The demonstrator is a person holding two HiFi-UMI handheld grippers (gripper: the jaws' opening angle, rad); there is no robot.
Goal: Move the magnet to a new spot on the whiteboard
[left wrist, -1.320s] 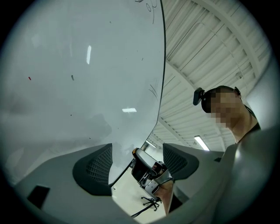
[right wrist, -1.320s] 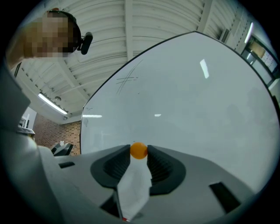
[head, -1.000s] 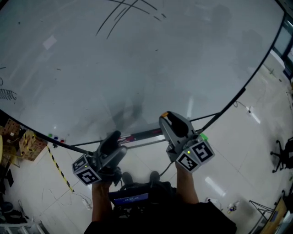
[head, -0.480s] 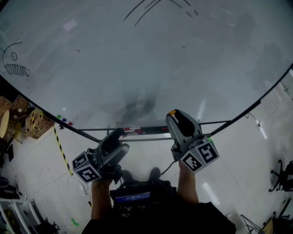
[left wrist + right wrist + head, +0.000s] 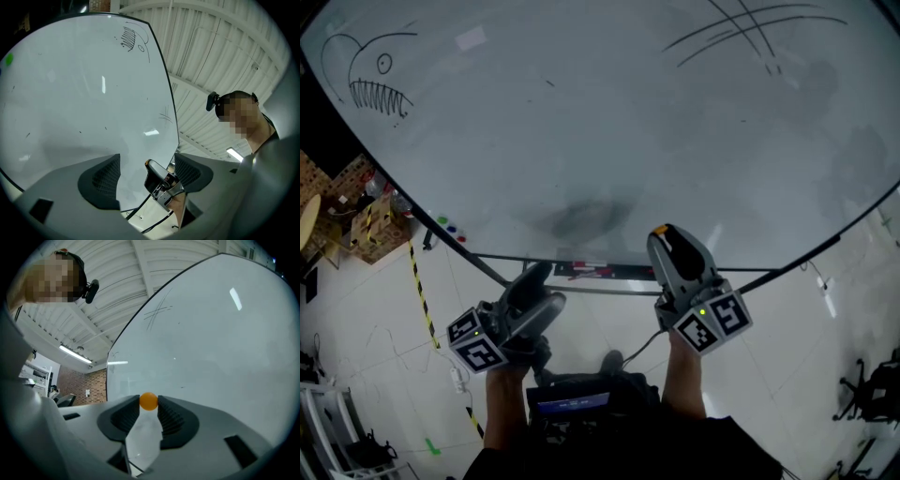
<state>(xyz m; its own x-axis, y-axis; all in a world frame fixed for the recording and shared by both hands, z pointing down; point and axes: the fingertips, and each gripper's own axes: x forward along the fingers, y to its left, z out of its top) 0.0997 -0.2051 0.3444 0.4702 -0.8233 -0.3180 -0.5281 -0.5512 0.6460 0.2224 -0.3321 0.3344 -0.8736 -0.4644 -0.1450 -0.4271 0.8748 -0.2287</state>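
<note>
The whiteboard (image 5: 581, 122) fills the upper head view, and both grippers are held low in front of its bottom edge. My right gripper (image 5: 662, 234) is shut on a small orange round magnet (image 5: 149, 401), which shows as an orange spot (image 5: 654, 230) at its tip. In the right gripper view the magnet sits pinched between the two dark pads (image 5: 125, 417), off the whiteboard (image 5: 225, 343). My left gripper (image 5: 534, 274) is open with nothing between its fingers (image 5: 105, 176); through its gap I see the right gripper (image 5: 157, 180).
A fish sketch (image 5: 375, 80) is drawn at the board's upper left and crossed lines (image 5: 750, 28) at upper right. A tray with markers (image 5: 591, 272) runs under the board. Coloured magnets (image 5: 450, 228), cardboard boxes (image 5: 366, 225) and striped floor tape (image 5: 422, 300) lie left.
The head view has swung left: the crossed lines slid right and the fish sketch came fully into view. Both grippers keep about the same place, the right one still holding the magnet.
</note>
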